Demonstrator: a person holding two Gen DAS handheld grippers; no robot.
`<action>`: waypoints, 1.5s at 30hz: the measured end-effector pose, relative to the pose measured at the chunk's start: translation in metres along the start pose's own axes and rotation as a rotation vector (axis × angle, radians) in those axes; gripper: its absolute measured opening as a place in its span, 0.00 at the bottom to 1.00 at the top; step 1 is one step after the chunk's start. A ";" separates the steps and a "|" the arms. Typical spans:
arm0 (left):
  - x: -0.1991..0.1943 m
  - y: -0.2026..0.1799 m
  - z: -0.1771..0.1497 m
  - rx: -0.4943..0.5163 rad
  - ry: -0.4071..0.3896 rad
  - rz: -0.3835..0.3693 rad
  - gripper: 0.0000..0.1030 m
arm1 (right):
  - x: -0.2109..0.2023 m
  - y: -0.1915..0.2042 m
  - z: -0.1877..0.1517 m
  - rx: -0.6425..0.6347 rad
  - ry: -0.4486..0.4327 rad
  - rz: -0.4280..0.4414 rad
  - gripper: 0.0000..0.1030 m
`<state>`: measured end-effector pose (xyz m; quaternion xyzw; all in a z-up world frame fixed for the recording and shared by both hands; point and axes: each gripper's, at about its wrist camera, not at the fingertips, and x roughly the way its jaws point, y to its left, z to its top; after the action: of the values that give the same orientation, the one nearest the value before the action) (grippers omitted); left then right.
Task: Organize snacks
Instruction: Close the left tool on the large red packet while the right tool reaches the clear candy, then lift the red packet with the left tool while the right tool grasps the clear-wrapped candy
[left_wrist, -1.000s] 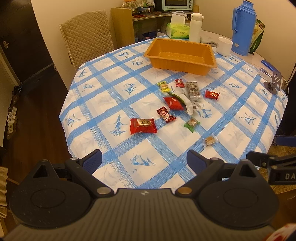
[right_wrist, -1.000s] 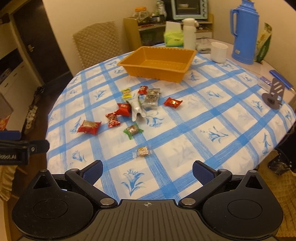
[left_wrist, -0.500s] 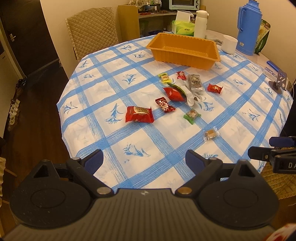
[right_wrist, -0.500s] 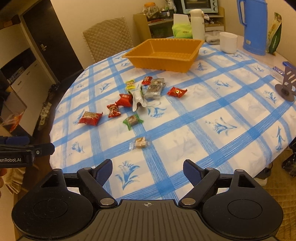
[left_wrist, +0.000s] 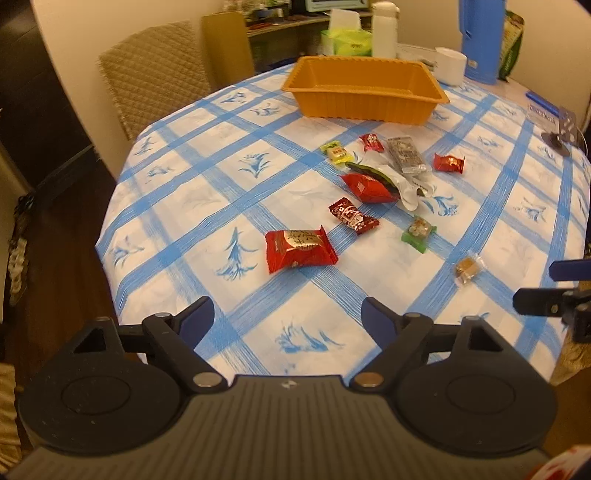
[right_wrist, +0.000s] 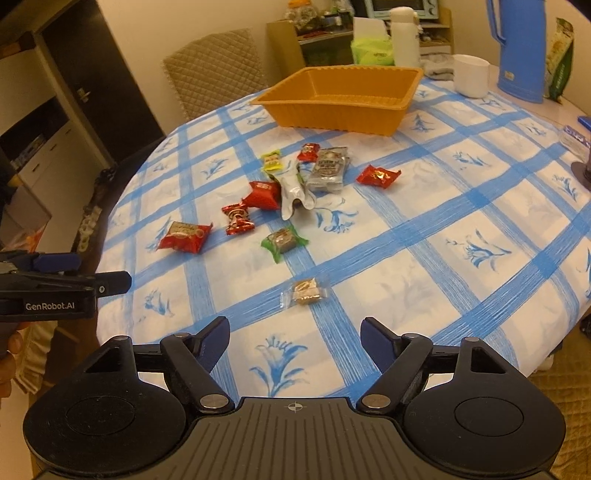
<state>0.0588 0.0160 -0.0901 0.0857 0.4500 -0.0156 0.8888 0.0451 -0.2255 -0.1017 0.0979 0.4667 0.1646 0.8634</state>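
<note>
Both grippers have sunk closer to the worktop (left_wrist: 192, 206) since a second ago. The left gripper (left_wrist: 286, 319) and right gripper (right_wrist: 295, 336) are narrowing but hold nothing. Wrapped snacks (left_wrist: 299, 249) lie scattered, none yet in the orange tray (left_wrist: 364, 99) beyond; picking seems about to start.

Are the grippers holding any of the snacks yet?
No. The left gripper and right gripper are both empty, jaws closing on nothing, above the blue-checked tablecloth.
</note>
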 end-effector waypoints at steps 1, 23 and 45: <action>0.006 0.002 0.003 0.024 0.003 -0.007 0.78 | 0.003 0.000 0.001 0.022 0.002 -0.009 0.76; 0.090 -0.001 0.037 0.518 -0.034 -0.216 0.50 | 0.032 0.000 -0.001 0.272 0.014 -0.181 0.76; 0.107 0.001 0.040 0.308 0.089 -0.252 0.28 | 0.041 0.004 0.012 0.236 0.013 -0.154 0.76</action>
<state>0.1543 0.0152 -0.1529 0.1640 0.4882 -0.1914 0.8355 0.0751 -0.2067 -0.1254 0.1617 0.4946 0.0424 0.8529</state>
